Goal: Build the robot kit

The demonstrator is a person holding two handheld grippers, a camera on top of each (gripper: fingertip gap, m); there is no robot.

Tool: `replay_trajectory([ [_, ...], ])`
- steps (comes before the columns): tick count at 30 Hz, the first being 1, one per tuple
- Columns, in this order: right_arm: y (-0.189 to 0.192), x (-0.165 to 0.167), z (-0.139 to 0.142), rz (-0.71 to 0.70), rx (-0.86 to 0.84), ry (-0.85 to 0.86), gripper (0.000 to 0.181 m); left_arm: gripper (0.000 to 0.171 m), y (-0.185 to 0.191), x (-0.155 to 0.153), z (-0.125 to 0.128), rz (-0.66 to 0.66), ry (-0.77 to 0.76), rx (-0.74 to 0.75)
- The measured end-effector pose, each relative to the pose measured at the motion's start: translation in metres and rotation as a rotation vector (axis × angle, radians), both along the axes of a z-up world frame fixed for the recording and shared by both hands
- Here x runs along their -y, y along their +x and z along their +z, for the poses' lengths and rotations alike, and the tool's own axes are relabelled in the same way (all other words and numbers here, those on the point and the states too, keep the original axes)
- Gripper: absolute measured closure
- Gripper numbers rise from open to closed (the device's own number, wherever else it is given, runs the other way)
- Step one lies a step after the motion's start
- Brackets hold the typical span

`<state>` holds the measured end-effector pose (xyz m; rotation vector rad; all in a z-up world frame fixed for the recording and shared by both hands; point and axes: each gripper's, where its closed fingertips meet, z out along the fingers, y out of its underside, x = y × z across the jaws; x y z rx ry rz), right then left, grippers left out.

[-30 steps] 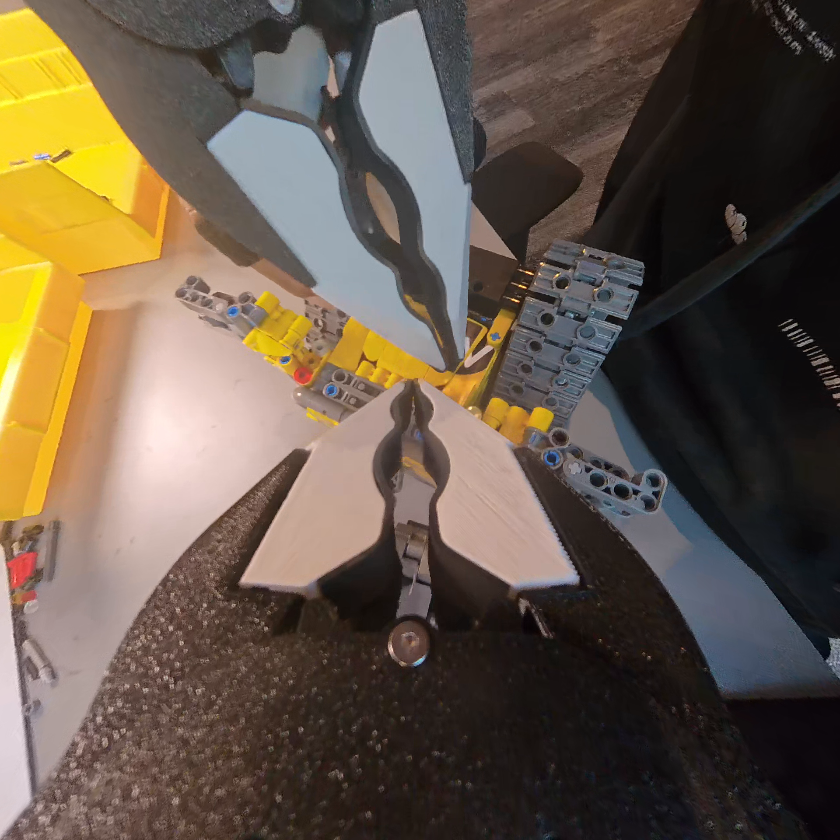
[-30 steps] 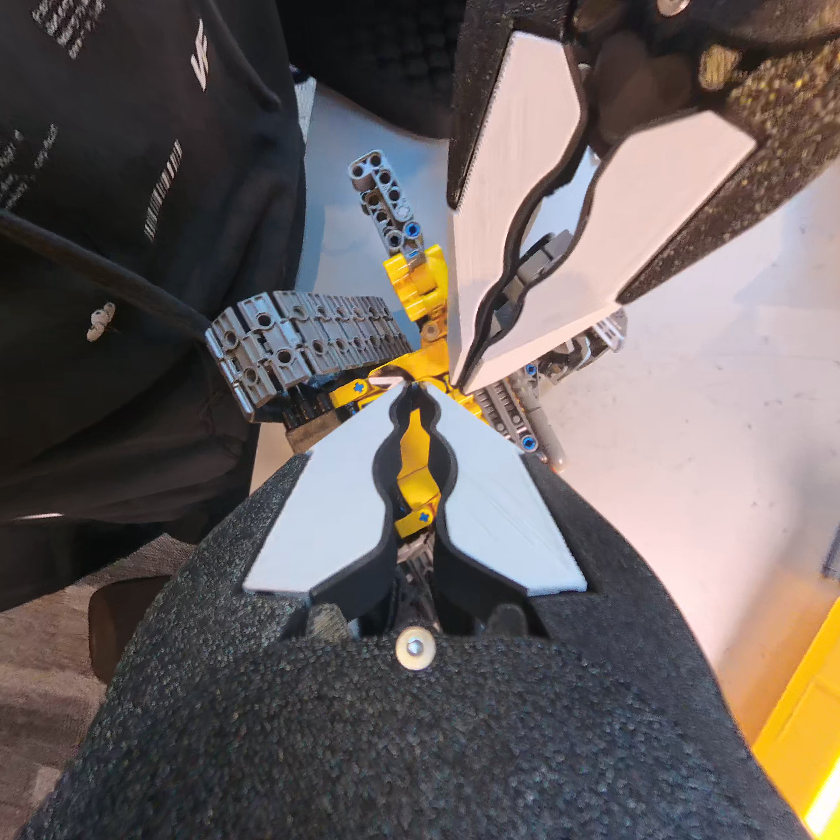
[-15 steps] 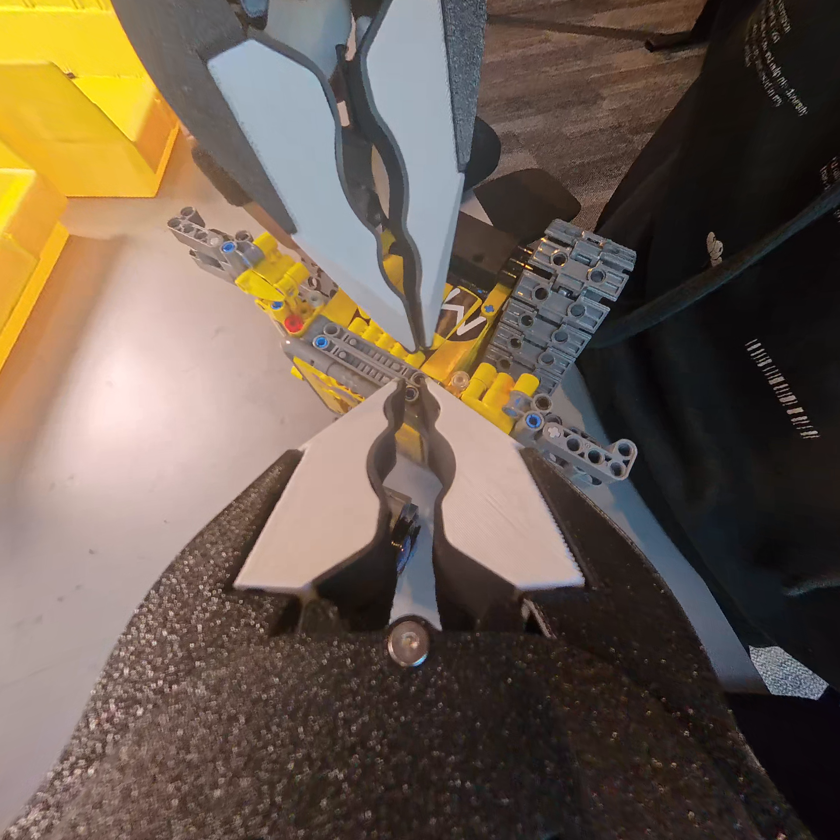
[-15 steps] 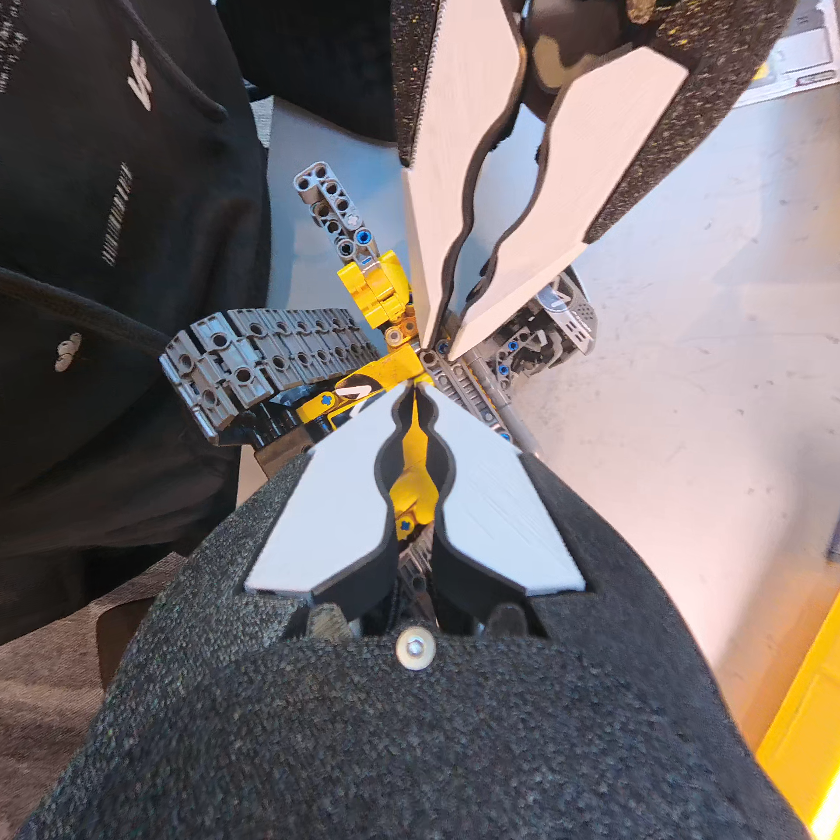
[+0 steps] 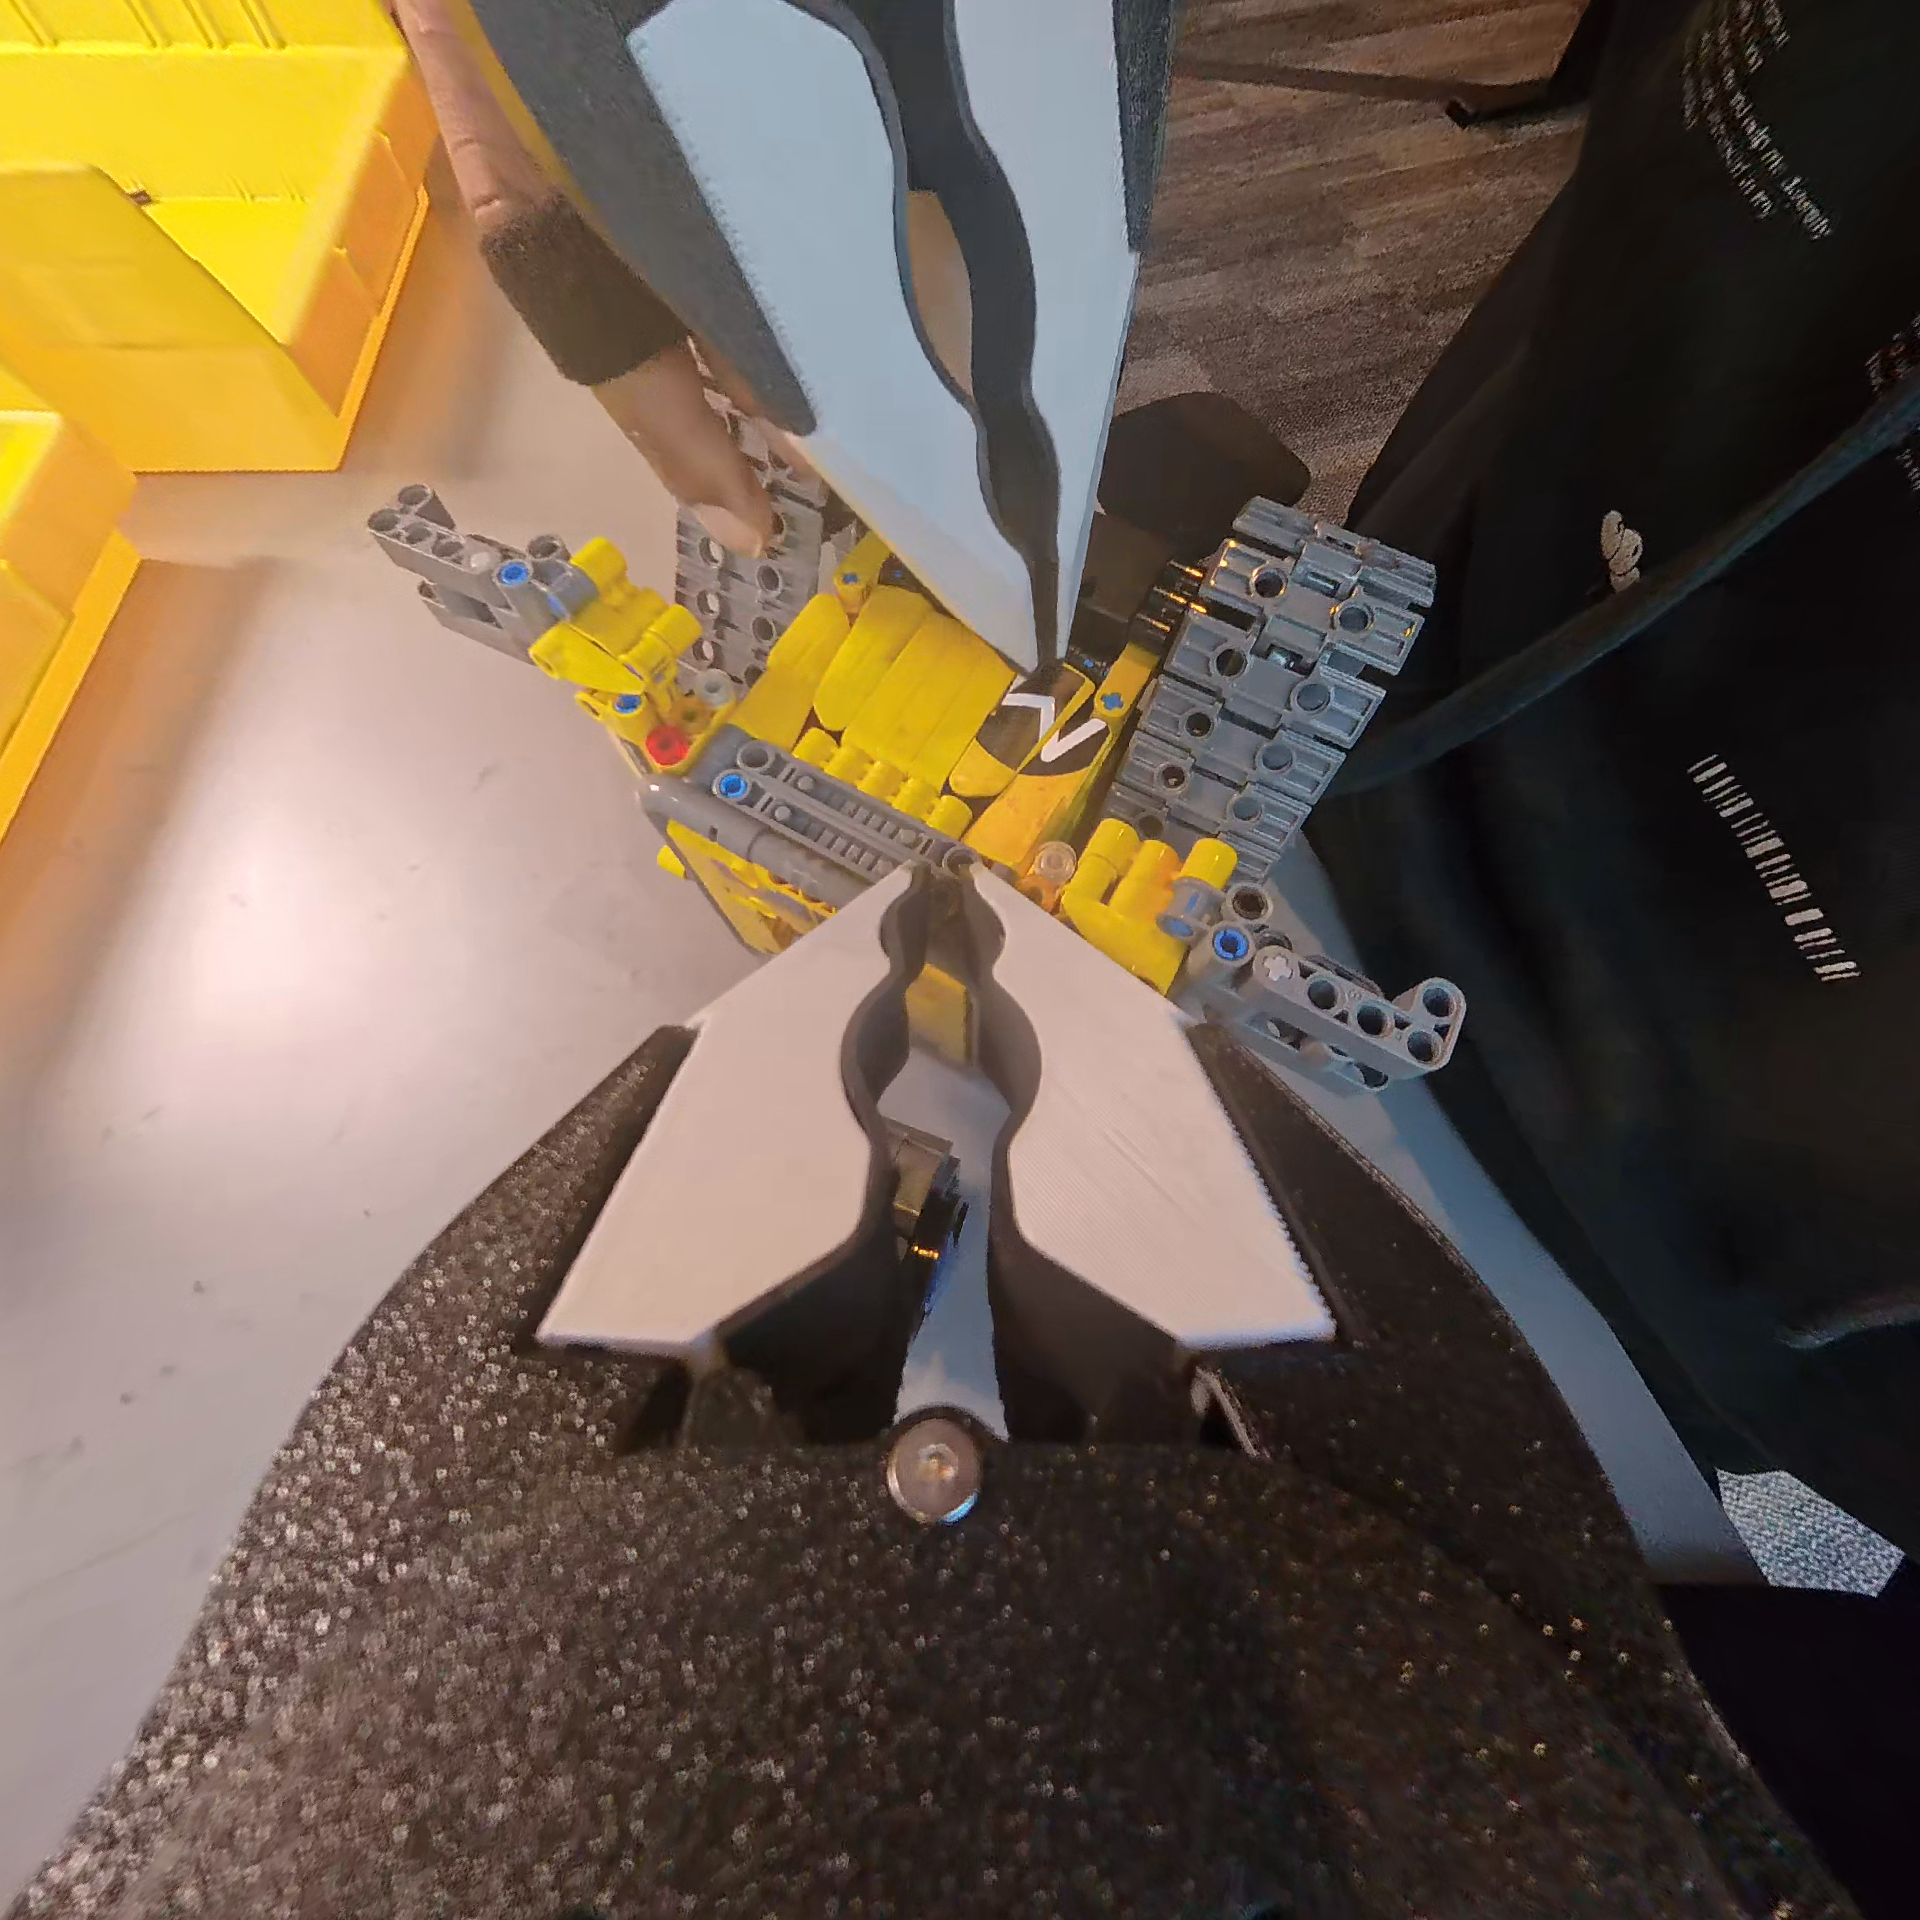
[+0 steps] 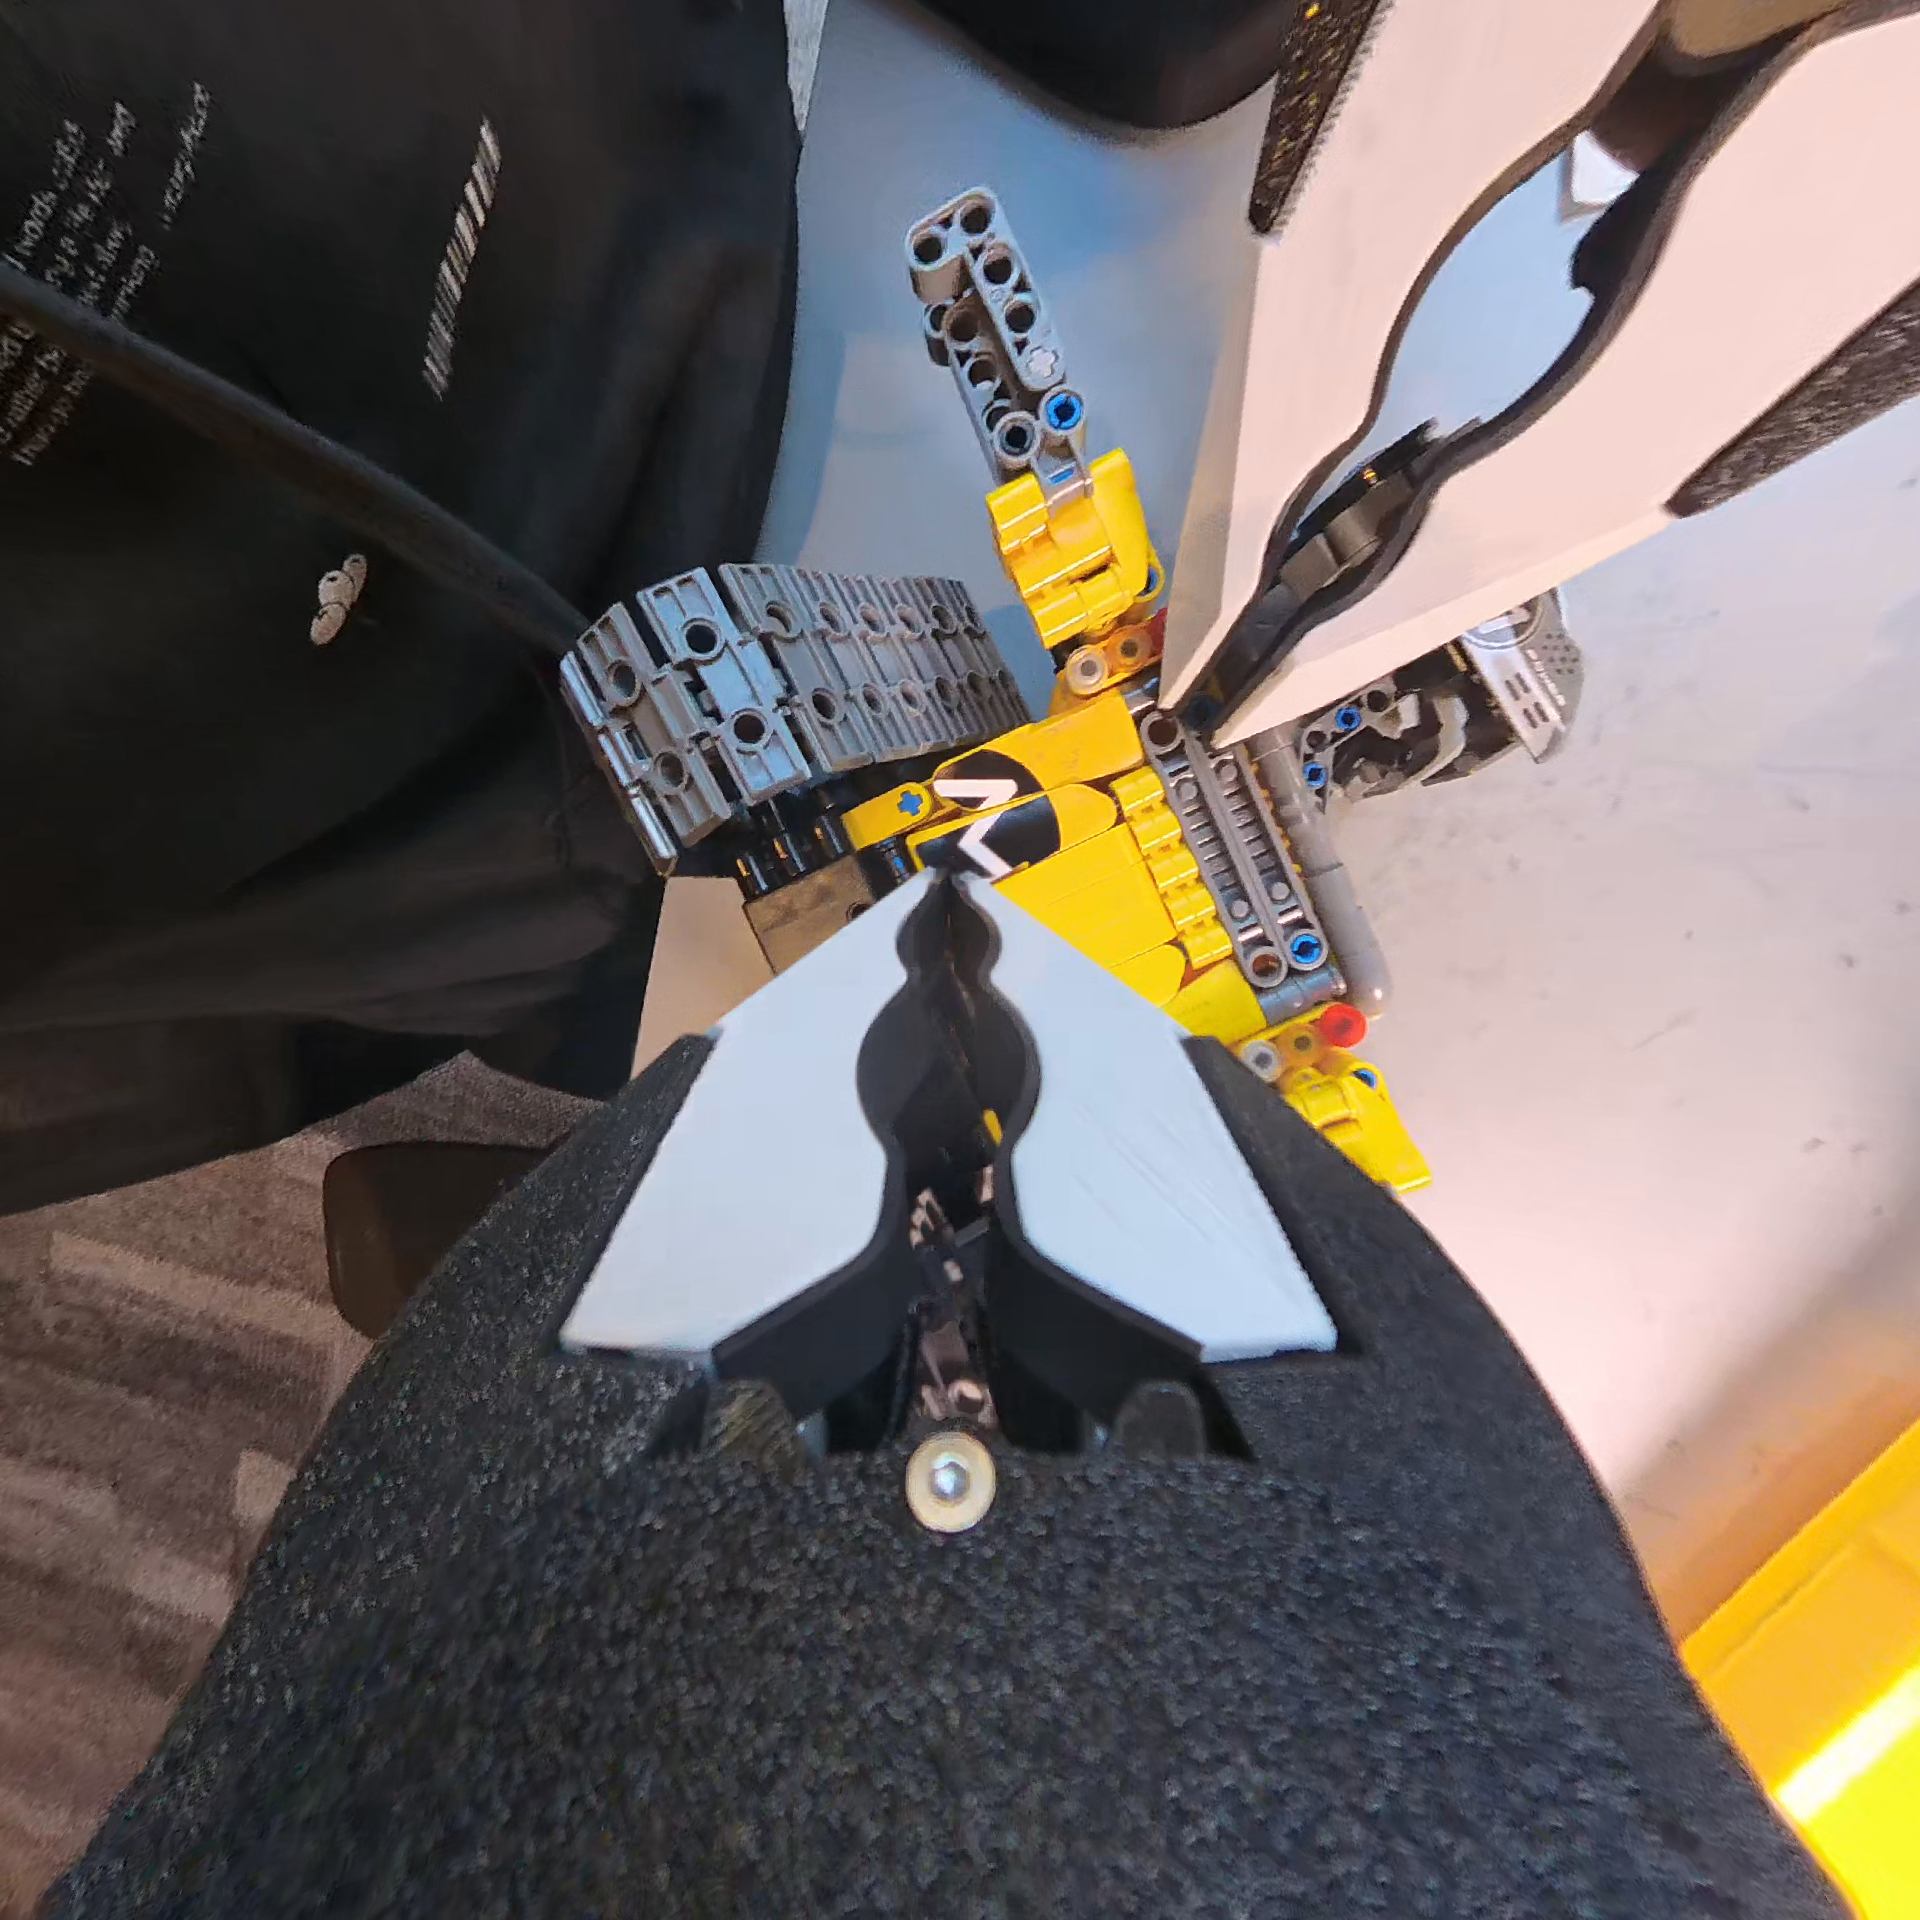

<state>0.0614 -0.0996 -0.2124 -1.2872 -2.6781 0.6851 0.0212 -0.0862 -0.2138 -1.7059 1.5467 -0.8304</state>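
A yellow and grey brick model vehicle (image 5: 914,717) with a grey track (image 5: 1268,686) lies on the grey table (image 5: 312,935) near its edge. My left gripper (image 5: 940,878) is shut, its tips pinching the end of the model's long grey beam (image 5: 821,810). My right gripper (image 6: 951,878) is shut on the edge of the model's black-and-yellow panel (image 6: 997,810). The right gripper also shows from above in the left wrist view (image 5: 1044,660). The left gripper shows at the upper right in the right wrist view (image 6: 1184,717). A finger (image 5: 717,488) touches a grey part behind the model.
Yellow bins (image 5: 177,270) stand at the far left of the table, and one shows in the right wrist view (image 6: 1829,1662). A person in black clothing (image 5: 1662,779) is close by the table edge. Dark floor (image 5: 1299,260) lies beyond the edge. My right fingertips sit around 5 centimetres from my left ones.
Both grippers stay shut on the model. The right gripper's hold has shifted from the yellow middle to the black-and-yellow panel, and more of the model shows. A finger has come into the left wrist view.
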Motion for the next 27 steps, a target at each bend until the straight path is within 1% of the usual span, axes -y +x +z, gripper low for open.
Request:
replay_trajectory([
  [3, 0.004, 0.002, -0.001, 0.033, 0.046, -0.002, 0.181, 0.168, 0.001, 0.001, 0.0, -0.001, 0.007, -0.003],
  [6, 0.0, 0.002, 0.004, 0.04, 0.034, -0.01, 0.181, 0.168, -0.001, -0.001, 0.0, 0.004, 0.014, -0.014],
  [8, -0.01, -0.002, 0.01, 0.006, -0.014, -0.023, 0.181, 0.168, 0.0, 0.0, 0.0, 0.001, 0.02, -0.013],
  [10, -0.017, -0.007, 0.007, -0.016, -0.042, -0.006, 0.181, 0.168, 0.001, 0.0, 0.0, -0.003, 0.019, -0.008],
  [12, -0.022, -0.005, 0.002, -0.019, -0.053, -0.022, 0.181, 0.168, 0.001, 0.0, 0.0, -0.004, 0.019, -0.006],
  [15, -0.026, -0.003, -0.003, -0.013, -0.053, -0.026, 0.181, 0.169, 0.001, 0.001, 0.0, -0.006, 0.02, -0.011],
  [19, -0.031, -0.006, -0.004, -0.022, -0.055, 0.018, 0.181, 0.171, 0.0, 0.002, -0.001, -0.017, 0.019, -0.012],
  [24, -0.034, -0.011, -0.004, -0.103, -0.048, -0.004, 0.181, 0.171, -0.001, 0.001, -0.002, -0.008, 0.014, -0.01],
  [27, -0.032, -0.018, -0.003, -0.12, -0.051, 0.03, 0.181, 0.171, 0.0, 0.0, -0.002, -0.008, 0.009, -0.003],
])
